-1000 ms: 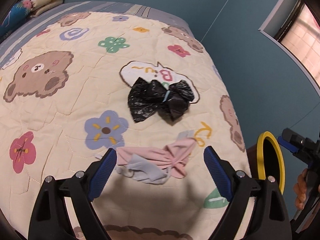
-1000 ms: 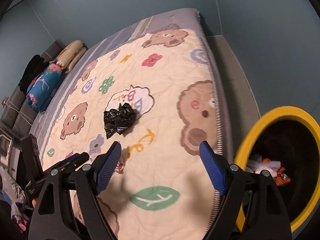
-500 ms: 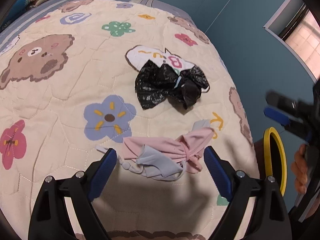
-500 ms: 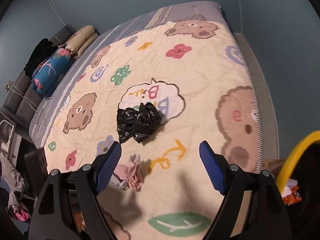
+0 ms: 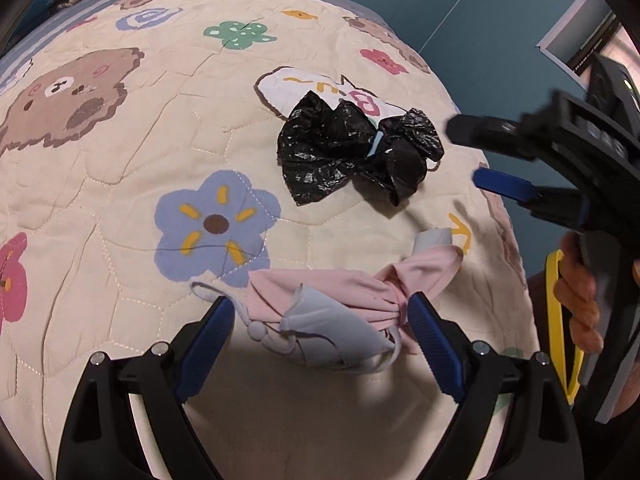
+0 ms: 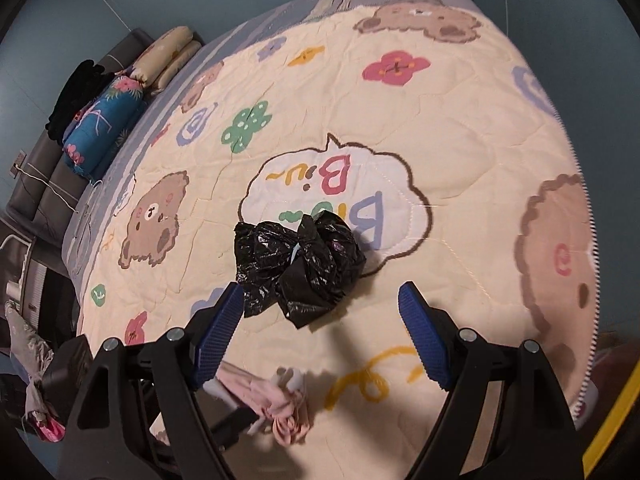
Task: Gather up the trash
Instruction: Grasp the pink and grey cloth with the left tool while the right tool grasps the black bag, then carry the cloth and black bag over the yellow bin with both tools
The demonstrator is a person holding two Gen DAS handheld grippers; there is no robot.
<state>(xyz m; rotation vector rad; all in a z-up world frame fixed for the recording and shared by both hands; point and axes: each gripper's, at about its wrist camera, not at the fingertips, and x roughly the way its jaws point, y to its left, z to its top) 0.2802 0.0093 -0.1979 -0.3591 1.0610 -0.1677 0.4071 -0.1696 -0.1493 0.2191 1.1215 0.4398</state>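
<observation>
while a crinkled, glossy black plastic bag (image 6: 298, 266) lies bunched on the quilted cartoon-print bedspread (image 5: 132, 184), soft pink and grey cloths (image 5: 340, 304) lie crumpled nearer the bed's edge. left claw (image 5: 318, 320) gapes wide around the cloths, gripping nothing; right claw (image 6: 322, 316) likewise spread wide, empty, just short of the bag.

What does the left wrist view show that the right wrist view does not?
Only the left view shows the right claw, the hand holding it, the yellow bin rim and a window. Only the right view shows the blue pillow and a sofa. Both show the black bag, the pink cloth and the quilt.
</observation>
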